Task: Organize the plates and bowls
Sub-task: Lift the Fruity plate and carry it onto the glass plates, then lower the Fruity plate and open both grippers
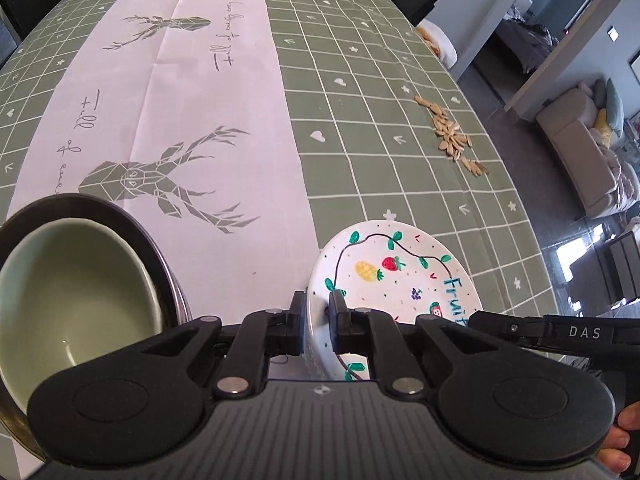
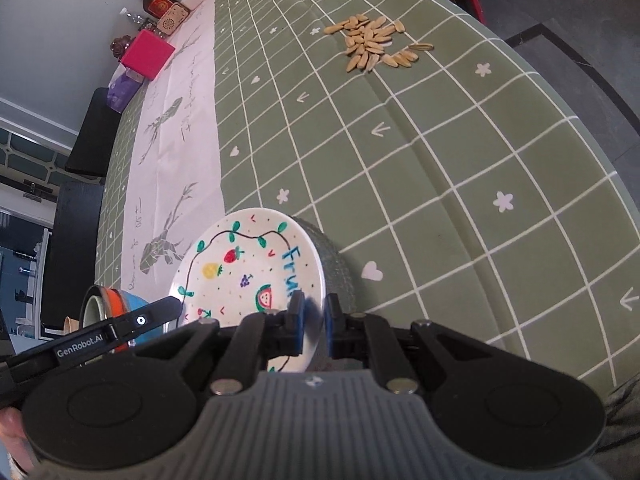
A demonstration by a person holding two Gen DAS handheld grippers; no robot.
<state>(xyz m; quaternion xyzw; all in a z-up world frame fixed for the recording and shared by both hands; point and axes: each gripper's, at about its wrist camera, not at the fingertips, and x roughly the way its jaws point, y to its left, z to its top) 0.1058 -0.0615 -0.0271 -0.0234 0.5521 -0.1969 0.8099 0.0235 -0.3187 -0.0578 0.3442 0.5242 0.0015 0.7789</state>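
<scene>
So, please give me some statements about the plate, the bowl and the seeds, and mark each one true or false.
1. Both tongs grip the plate rim: left tongs, right tongs. True.
2. The plate is plain white. False: it has painted fruit and leaves.
3. The green bowl sits inside a dark bowl. True.
4. The seeds lie on the plate. False: they lie on the tablecloth, apart from it.
5. The green bowl holds soup. False: it looks empty.
</scene>
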